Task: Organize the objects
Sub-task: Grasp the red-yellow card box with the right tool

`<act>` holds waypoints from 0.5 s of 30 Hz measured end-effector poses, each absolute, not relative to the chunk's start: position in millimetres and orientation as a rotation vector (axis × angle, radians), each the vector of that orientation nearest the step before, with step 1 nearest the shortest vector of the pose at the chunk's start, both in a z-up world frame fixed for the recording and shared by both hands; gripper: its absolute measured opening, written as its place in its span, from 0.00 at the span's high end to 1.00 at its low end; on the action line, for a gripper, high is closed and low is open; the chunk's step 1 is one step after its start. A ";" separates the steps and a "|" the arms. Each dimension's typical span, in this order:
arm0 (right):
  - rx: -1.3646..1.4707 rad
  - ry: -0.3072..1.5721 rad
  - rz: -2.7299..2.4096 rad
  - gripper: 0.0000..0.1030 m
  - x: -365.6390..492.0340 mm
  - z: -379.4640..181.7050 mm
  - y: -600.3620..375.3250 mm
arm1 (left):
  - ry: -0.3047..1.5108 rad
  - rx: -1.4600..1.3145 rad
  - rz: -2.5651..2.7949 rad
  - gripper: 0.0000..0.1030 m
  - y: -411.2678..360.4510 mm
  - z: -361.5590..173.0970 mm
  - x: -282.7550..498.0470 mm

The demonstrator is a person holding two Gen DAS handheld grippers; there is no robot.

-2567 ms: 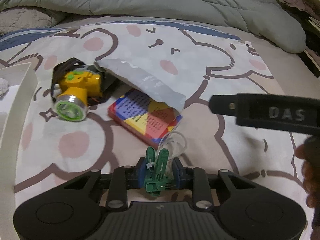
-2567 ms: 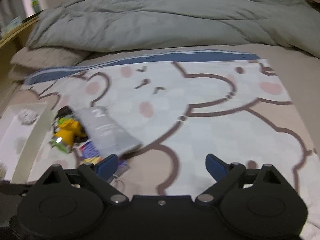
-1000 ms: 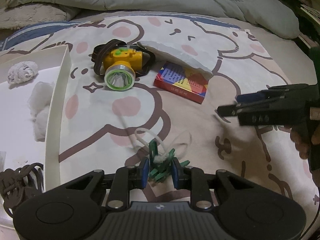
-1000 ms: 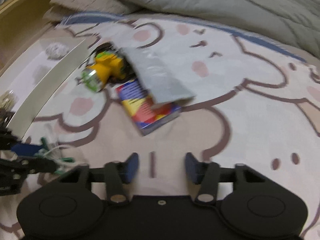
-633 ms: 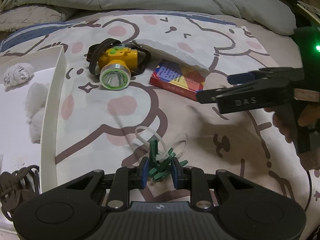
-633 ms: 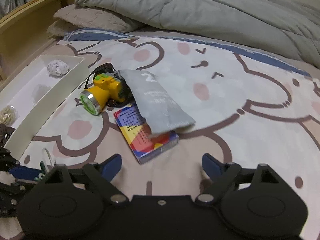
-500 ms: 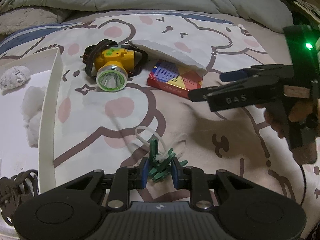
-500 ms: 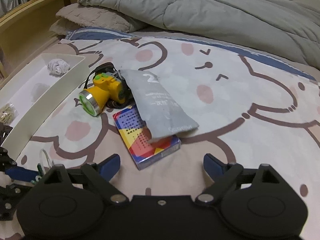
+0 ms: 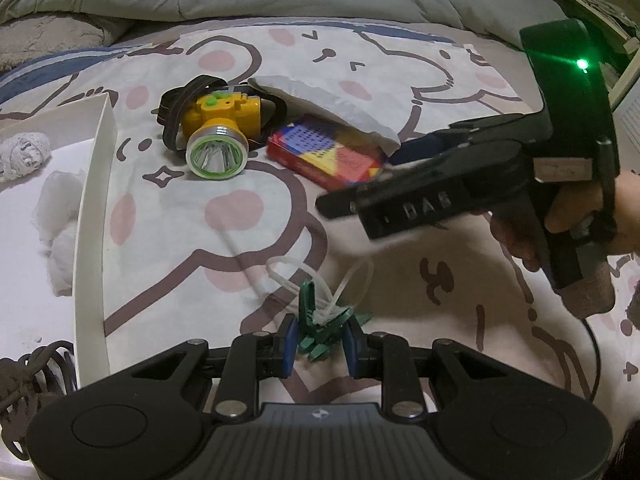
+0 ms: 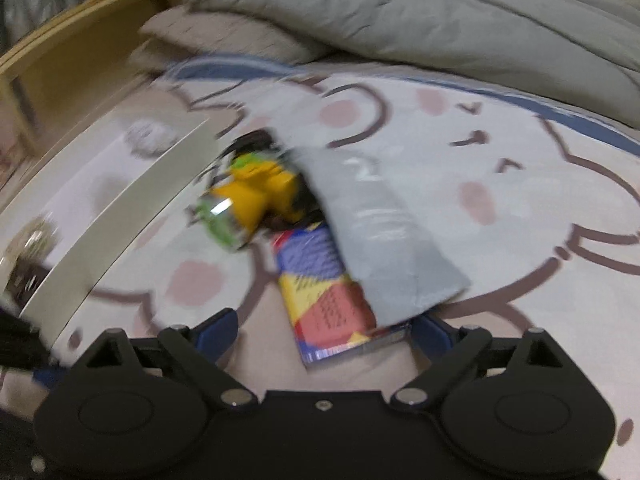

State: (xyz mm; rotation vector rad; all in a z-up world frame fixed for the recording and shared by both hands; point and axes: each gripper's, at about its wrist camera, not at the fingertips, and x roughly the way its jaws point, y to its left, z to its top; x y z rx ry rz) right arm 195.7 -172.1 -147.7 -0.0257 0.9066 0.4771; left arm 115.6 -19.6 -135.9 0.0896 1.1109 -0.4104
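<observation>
On the bed, our left hand-held gripper (image 9: 319,343) pinched the green clothespins (image 9: 324,326) near the white tray (image 9: 94,216), while our right hand-held gripper (image 10: 324,330), jaws opening, straddled the colourful box (image 10: 326,300) under the grey pouch (image 10: 384,232); closing on it looked next.

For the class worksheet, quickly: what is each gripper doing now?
Left gripper: shut on green clothespins.
Right gripper: jaws opening, holding nothing.

right gripper (image 10: 320,332): jaws opening, straddling colourful box (image 10: 320,300) | grey pouch (image 10: 380,236) overlaps box | yellow headlamp (image 10: 256,192) beside white tray (image 10: 120,216)
</observation>
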 end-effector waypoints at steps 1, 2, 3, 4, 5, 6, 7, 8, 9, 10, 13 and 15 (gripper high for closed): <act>-0.032 0.917 0.512 0.08 194.0 -147.4 -170.4 | 1.114 0.090 -0.412 0.74 -19.2 -135.6 115.0; -0.035 0.925 0.532 0.09 192.7 -146.7 -169.0 | 1.117 0.088 -0.412 0.75 -18.6 -135.6 114.4; -0.040 0.929 0.534 0.12 192.5 -146.4 -168.0 | 1.119 0.088 -0.409 0.75 -18.0 -135.8 113.5; -0.040 0.939 0.522 0.13 193.6 -146.6 -167.1 | 1.120 0.090 -0.408 0.75 -17.5 -136.0 112.6; -0.032 0.947 0.501 0.16 195.7 -147.0 -166.3 | 1.121 0.092 -0.406 0.75 -16.7 -136.4 111.9; -0.024 0.955 0.467 0.16 198.4 -148.2 -165.1 | 1.123 0.091 -0.404 0.75 -15.7 -137.0 111.7; -0.020 0.959 0.433 0.16 200.4 -149.4 -163.6 | 1.124 0.091 -0.401 0.75 -14.8 -137.7 111.2; -0.021 0.955 0.410 0.16 202.4 -150.4 -161.6 | 1.125 0.092 -0.398 0.75 -13.9 -138.2 110.9; -0.026 0.946 0.393 0.17 203.6 -150.8 -158.7 | 1.125 0.093 -0.394 0.75 -13.1 -138.9 111.0; -0.029 0.937 0.384 0.18 204.8 -151.5 -157.2 | 1.126 0.092 -0.391 0.75 -12.0 -139.6 111.5; -0.036 0.925 0.346 0.27 208.5 -153.9 -153.1 | 1.127 0.085 -0.384 0.75 -9.8 -140.8 113.0; -0.044 0.936 0.330 0.36 210.0 -155.5 -150.9 | 1.124 0.066 -0.384 0.75 -7.9 -140.4 114.4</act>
